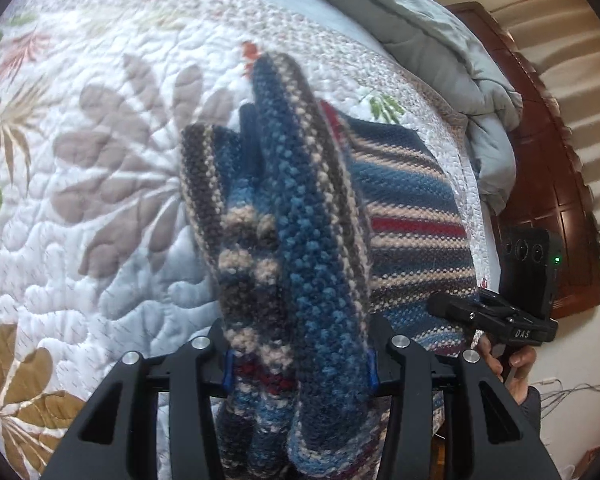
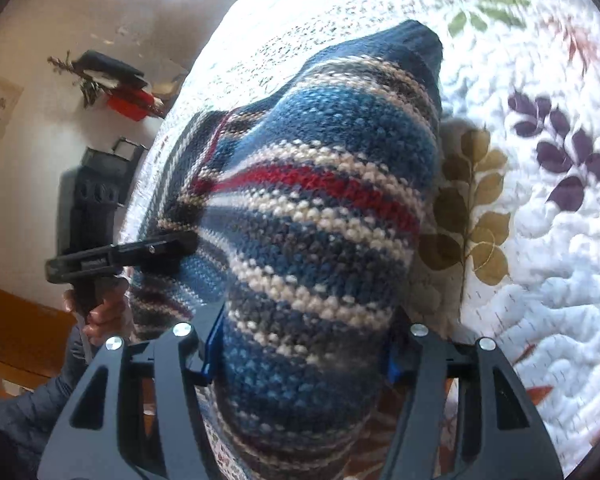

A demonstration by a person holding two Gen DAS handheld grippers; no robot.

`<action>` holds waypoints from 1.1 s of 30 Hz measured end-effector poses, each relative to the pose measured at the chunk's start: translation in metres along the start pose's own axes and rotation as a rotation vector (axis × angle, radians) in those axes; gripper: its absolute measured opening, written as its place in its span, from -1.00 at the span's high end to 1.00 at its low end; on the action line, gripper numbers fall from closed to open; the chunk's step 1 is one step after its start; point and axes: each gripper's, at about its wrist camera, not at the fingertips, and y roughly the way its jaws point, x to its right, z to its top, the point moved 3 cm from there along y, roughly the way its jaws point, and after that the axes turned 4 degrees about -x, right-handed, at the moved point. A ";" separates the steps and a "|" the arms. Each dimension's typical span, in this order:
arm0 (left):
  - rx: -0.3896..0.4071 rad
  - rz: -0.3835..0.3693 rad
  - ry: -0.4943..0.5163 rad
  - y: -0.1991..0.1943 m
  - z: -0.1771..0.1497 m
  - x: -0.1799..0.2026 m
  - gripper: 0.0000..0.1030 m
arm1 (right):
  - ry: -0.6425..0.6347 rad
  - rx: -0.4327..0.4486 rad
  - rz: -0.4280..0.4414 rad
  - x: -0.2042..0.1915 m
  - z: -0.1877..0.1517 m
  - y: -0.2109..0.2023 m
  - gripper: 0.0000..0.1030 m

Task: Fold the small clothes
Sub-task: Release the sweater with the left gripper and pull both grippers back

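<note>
Surface: bed (image 1: 100,208), covered by a white quilt (image 2: 540,280) printed with leaves in brown, green, purple and red.
On the quilt: striped knit (image 1: 412,216) in blue, beige, grey and red, its far part lying flat near the bed's edge.
Far end: grey duvet (image 1: 432,52), bunched up on the quilt.
</note>
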 end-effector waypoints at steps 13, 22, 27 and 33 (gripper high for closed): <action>0.013 0.012 -0.016 0.003 -0.019 -0.017 -0.10 | 0.029 0.024 0.043 0.035 -0.011 -0.002 -0.39; 0.091 0.128 -0.061 -0.039 -0.050 -0.009 -0.34 | 0.059 0.096 -0.042 0.011 -0.044 -0.032 -0.56; 0.169 0.321 -0.044 -0.064 -0.078 0.001 -0.48 | 0.041 0.143 -0.197 -0.012 -0.072 -0.051 -0.70; 0.181 0.451 -0.079 -0.073 -0.111 -0.003 -0.50 | 0.064 0.178 -0.391 -0.037 -0.099 -0.060 -0.71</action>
